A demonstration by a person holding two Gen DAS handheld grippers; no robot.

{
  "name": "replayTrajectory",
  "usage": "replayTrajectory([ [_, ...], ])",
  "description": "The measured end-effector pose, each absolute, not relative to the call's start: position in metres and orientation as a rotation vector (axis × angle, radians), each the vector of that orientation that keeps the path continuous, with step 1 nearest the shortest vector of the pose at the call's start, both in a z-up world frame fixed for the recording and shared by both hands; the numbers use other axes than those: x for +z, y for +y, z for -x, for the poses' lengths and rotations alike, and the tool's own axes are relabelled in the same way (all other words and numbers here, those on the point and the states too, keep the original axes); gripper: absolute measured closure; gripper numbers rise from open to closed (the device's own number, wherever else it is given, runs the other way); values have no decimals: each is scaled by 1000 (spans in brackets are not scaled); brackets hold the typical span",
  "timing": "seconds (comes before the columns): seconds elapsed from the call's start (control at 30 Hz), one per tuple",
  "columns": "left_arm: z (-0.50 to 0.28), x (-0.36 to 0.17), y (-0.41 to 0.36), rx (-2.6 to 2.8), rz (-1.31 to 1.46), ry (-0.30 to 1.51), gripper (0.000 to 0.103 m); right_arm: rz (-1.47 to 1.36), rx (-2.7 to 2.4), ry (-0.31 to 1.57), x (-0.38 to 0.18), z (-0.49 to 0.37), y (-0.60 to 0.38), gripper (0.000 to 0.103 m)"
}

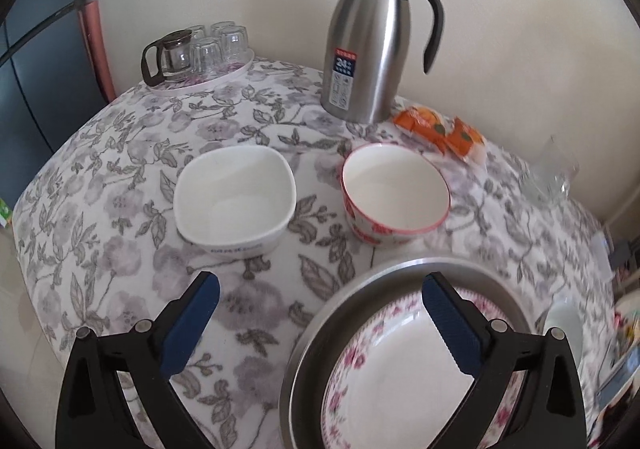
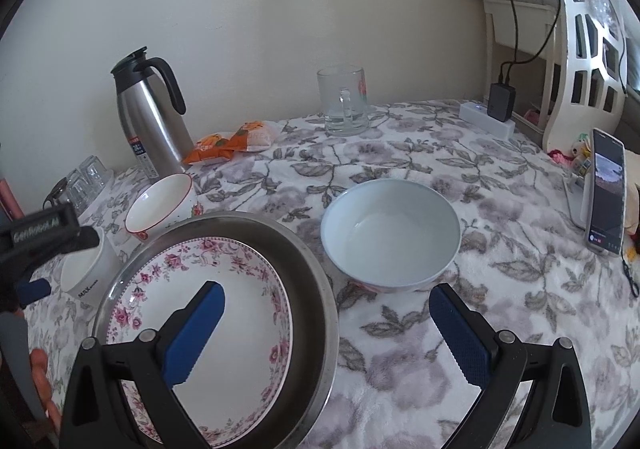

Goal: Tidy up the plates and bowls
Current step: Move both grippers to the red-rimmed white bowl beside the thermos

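A floral-rimmed plate [image 1: 400,381] [image 2: 248,309] lies inside a wider metal plate [image 1: 320,313] [image 2: 310,269] on the flowered tablecloth. Beyond them stand a white square bowl [image 1: 236,197] [image 2: 88,273] and a red-rimmed bowl [image 1: 396,189] [image 2: 160,205]. A pale blue bowl [image 2: 392,233] [image 1: 564,325] sits to the right of the metal plate. My left gripper [image 1: 320,289] is open and empty, its right finger above the floral plate, its left finger above the cloth. My right gripper [image 2: 326,293] is open and empty too, straddling the metal plate's right rim. One left-gripper pad [image 2: 34,289] shows at the left edge.
A steel thermos jug [image 1: 372,41] [image 2: 152,121], orange snack packets [image 1: 440,129] [image 2: 232,143] and a glass mug [image 2: 346,101] stand near the wall. A tray of glasses [image 1: 200,49] is far left. A phone on a stand [image 2: 606,193] and a power strip [image 2: 488,121] are right.
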State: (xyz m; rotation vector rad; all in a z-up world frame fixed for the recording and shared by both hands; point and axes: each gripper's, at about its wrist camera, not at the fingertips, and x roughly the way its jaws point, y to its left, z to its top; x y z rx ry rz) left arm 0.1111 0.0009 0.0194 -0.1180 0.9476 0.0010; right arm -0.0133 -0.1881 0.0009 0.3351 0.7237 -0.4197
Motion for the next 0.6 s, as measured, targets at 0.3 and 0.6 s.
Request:
replayTrajectory([
  [0.3, -138, 27, 33, 0, 172, 918, 2, -325, -377, 763, 0, -6, -182, 0],
  [0.6, -151, 30, 119, 130, 189, 888, 2, -302, -330, 760, 17, -34, -161, 0],
])
